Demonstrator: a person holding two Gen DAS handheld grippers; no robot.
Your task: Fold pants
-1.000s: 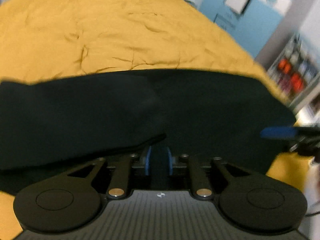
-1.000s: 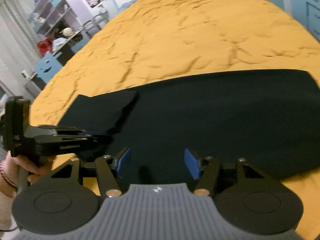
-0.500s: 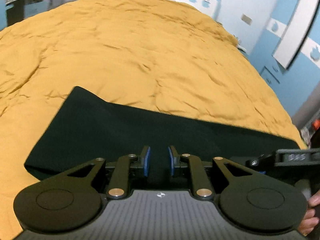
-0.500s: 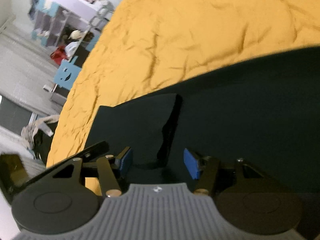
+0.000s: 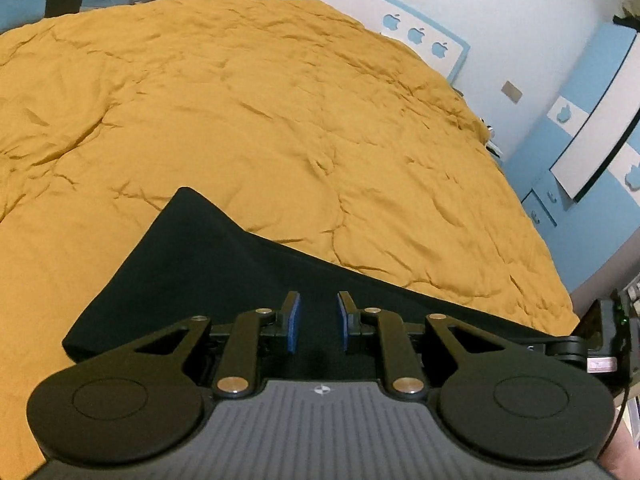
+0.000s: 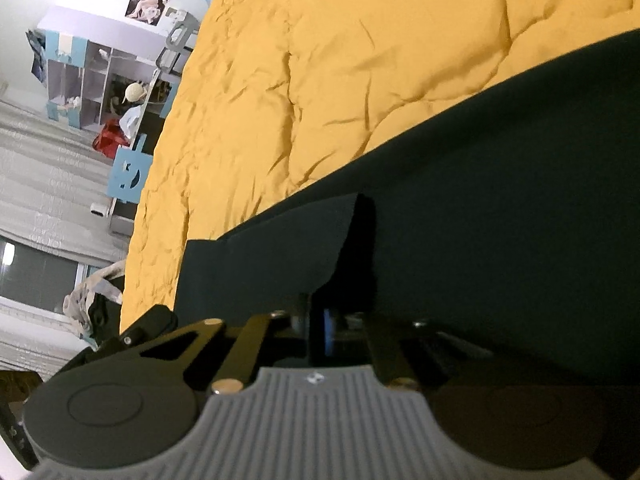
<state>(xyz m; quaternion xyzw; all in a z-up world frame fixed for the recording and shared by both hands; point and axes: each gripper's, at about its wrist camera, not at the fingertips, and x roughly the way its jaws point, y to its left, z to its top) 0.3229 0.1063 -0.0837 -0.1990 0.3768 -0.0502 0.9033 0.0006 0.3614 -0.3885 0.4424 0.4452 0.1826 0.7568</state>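
Note:
Black pants (image 5: 192, 272) lie on a mustard-yellow bed cover (image 5: 240, 120). My left gripper (image 5: 318, 322) has its blue pads a narrow gap apart with black cloth between them, at the pants' near edge. In the right wrist view the pants (image 6: 500, 200) fill the right side, with a folded-over flap (image 6: 272, 256) on the left. My right gripper (image 6: 326, 330) is shut on the pants' near edge, under that flap; its fingers are mostly hidden by cloth. The right gripper's body (image 5: 592, 344) shows at the far right of the left wrist view.
The bed cover (image 6: 340, 60) stretches far ahead of both grippers. A blue and white wardrobe (image 5: 592, 152) stands right of the bed. Shelves with clutter (image 6: 100, 80) and a window with curtains (image 6: 36, 208) are on the left of the bed.
My right gripper has closed from open onto the pants' near edge. My left gripper has swung and lifted, so the pants' corner now points away and more bed shows.

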